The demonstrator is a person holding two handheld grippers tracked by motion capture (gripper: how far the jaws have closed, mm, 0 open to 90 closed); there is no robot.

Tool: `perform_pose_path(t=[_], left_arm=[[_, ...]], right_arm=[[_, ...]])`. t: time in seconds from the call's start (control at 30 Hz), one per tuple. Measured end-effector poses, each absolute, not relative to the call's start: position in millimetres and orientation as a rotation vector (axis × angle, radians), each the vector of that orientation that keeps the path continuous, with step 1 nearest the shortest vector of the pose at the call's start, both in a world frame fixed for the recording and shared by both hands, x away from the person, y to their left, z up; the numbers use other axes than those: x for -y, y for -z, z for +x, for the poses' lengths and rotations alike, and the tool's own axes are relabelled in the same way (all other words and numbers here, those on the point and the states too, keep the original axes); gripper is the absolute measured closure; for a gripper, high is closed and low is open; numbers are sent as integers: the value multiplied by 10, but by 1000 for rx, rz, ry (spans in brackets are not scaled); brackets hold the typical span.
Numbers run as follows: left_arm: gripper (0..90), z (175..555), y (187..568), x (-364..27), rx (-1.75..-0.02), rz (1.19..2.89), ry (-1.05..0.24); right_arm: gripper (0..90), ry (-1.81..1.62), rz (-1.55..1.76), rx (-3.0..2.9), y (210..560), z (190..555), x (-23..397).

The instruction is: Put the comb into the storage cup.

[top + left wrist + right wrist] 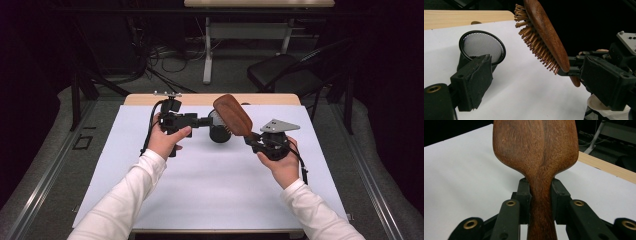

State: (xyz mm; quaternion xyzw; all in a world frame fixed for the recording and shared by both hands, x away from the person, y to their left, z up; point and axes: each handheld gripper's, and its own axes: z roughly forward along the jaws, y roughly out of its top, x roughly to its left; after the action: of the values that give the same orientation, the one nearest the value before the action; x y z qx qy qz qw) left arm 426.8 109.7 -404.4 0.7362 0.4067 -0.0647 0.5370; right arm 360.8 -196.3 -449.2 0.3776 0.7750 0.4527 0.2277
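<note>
A wooden hairbrush (232,115) is held by its handle (541,202) in my right gripper (255,137), whose jaws are shut on both sides of the handle (540,187). Its head tilts up and left, with the bristles (536,47) facing down toward a black mesh cup (218,131). The cup (482,46) rests on the white sheet with its open mouth toward the left gripper view. My left gripper (202,121) points right at the cup with its jaws wide apart (535,61). One of its pads (472,81) stands in front of the cup's wall. Nothing is between the jaws.
A white sheet (210,180) covers the table, whose wooden edge (150,99) shows at the far side. Beyond it are a black chair (280,72), a white table leg (207,55) and cables on the floor.
</note>
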Motion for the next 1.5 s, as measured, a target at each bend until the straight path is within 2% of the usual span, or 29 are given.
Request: perform_pose_path(t=[1.5], left_arm=[[117, 4479, 3952, -776, -989, 1767, 246]], right_arm=[[723, -1313, 1001, -2110, 4459, 3592, 1876]])
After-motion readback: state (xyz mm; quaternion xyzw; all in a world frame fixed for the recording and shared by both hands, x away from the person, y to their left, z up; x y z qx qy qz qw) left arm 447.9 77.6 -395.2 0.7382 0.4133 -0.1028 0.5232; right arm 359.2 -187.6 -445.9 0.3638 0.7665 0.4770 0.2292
